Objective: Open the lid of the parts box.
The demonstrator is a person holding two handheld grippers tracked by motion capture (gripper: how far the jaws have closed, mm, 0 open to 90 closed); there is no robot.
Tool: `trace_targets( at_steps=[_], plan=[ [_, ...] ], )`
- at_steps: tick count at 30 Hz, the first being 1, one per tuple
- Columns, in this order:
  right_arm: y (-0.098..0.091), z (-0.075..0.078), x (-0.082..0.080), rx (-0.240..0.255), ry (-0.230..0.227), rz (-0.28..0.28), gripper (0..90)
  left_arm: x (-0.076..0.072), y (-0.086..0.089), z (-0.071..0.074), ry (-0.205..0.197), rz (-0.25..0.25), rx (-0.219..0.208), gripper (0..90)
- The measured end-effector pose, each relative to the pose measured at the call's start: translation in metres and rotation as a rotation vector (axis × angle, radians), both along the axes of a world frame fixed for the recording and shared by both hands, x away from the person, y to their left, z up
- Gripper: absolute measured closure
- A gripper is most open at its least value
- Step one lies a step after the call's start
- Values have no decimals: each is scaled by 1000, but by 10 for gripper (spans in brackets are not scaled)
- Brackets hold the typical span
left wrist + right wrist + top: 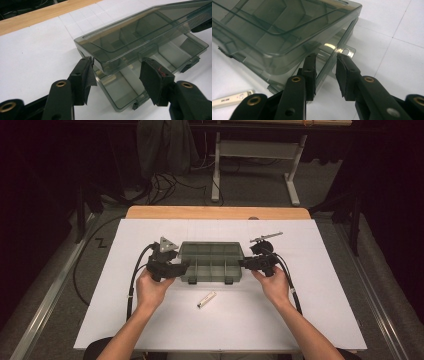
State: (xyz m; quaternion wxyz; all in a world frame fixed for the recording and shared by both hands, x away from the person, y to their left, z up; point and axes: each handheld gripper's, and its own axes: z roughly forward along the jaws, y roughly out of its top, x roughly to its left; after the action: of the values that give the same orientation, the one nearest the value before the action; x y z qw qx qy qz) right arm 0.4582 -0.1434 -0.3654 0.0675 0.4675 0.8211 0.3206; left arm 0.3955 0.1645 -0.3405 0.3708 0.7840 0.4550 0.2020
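Fingers of both grippers spread at the smoky compartment box (pixel 212 262); white tube (pixel 206 299) lies nearby.

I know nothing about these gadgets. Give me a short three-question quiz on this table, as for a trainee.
1. True or false: the lid of the smoky box lies shut flat.
2. What lies on the table in front of the box? A a small white stick; B a cup; C scissors.
3. Which gripper carries the grey three-cornered plate?
Key: 1 false, it stands raised; 2 A; 3 the left gripper.
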Motion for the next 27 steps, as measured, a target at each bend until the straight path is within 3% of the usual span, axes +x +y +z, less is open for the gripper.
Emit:
trace_targets(
  at_steps=[27],
  plan=[
    [15, -5, 19, -65, 45, -30, 732, 12, 3, 8, 4, 24, -56, 434]
  ],
)
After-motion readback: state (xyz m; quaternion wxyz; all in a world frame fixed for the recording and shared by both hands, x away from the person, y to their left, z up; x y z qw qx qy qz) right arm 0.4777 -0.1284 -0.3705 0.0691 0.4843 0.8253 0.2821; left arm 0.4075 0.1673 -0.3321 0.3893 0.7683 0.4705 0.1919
